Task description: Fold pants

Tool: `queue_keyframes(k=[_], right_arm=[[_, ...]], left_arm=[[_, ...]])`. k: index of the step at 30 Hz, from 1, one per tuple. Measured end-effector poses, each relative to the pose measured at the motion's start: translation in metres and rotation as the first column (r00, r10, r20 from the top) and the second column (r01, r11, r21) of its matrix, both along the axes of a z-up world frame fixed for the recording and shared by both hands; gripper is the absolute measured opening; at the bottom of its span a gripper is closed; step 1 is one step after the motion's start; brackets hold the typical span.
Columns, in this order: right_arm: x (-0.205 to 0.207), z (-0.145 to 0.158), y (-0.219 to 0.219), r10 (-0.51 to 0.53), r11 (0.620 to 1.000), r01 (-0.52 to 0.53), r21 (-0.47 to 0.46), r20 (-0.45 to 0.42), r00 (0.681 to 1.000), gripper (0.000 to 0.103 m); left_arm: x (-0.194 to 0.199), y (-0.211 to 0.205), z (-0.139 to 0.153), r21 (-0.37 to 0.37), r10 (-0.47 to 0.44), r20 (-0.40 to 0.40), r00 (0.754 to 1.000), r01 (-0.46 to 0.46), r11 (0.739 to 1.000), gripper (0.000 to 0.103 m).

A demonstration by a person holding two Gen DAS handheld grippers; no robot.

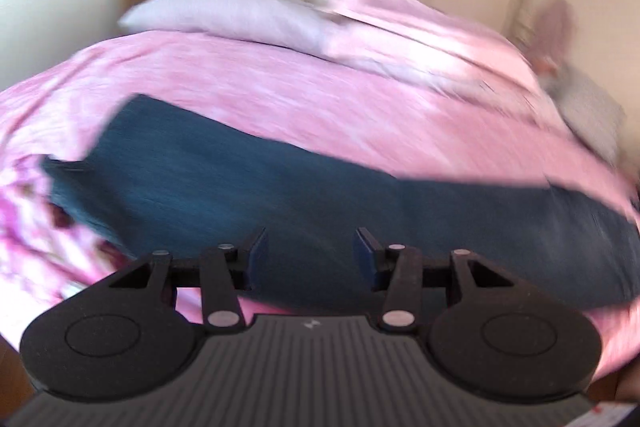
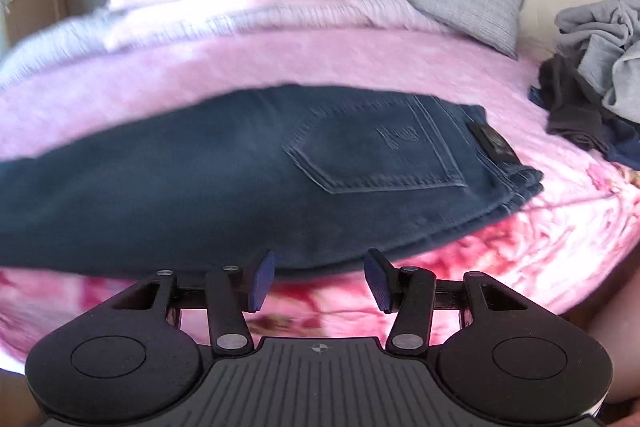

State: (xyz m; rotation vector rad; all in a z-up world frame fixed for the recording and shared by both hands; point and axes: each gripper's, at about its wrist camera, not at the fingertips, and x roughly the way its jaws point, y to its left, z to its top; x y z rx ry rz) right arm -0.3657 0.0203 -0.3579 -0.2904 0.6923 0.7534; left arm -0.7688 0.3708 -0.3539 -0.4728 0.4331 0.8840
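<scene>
Pants lie flat on the pink bedspread, legs apparently stacked lengthwise, back pocket up; cross folds still await you. Your left gripper and right gripper hang over their near edge, jaws parted, holding nothing. Beyond the waistband sits a clothes pile; no containers show.

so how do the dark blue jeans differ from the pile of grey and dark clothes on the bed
The dark blue denim jeans lie flat and stretched out lengthwise, back pocket up; the pile of grey and dark clothes is crumpled in a heap. The jeans are in the middle near the claws; the pile sits at the far right edge. Both rest on the pink bedspread.
</scene>
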Motion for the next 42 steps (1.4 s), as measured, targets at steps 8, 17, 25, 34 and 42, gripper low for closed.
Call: queue_keyframes(k=[8,17,25,34,42], right_arm=[[-0.002,-0.006,-0.010,-0.061,0.998,0.061,-0.007,-0.108,0.992,0.047],[0.013,-0.022,0.007,-0.094,0.996,0.091,-0.023,-0.162,0.982,0.047],[0.042,-0.013,0.014,-0.136,0.989,0.143,0.024,-0.173,0.975,0.047],[0.049,-0.009,0.019,-0.119,0.987,0.139,0.085,-0.202,0.972,0.047],[0.048,-0.011,-0.007,-0.161,0.977,0.186,0.104,-0.213,0.964,0.047]], left_arm=[[-0.096,0.057,-0.003,-0.122,0.355,0.085,0.931,-0.344,0.931,0.040],[-0.139,0.088,-0.058,-0.418,0.478,0.399,0.782,-0.309,0.854,0.040],[-0.137,0.094,-0.065,-0.475,0.515,0.478,0.712,-0.284,0.833,0.038],[-0.112,0.093,-0.058,-0.354,0.488,0.309,0.816,-0.377,0.856,0.006],[-0.051,0.066,0.006,0.028,0.367,0.114,0.923,-0.372,0.928,0.004]])
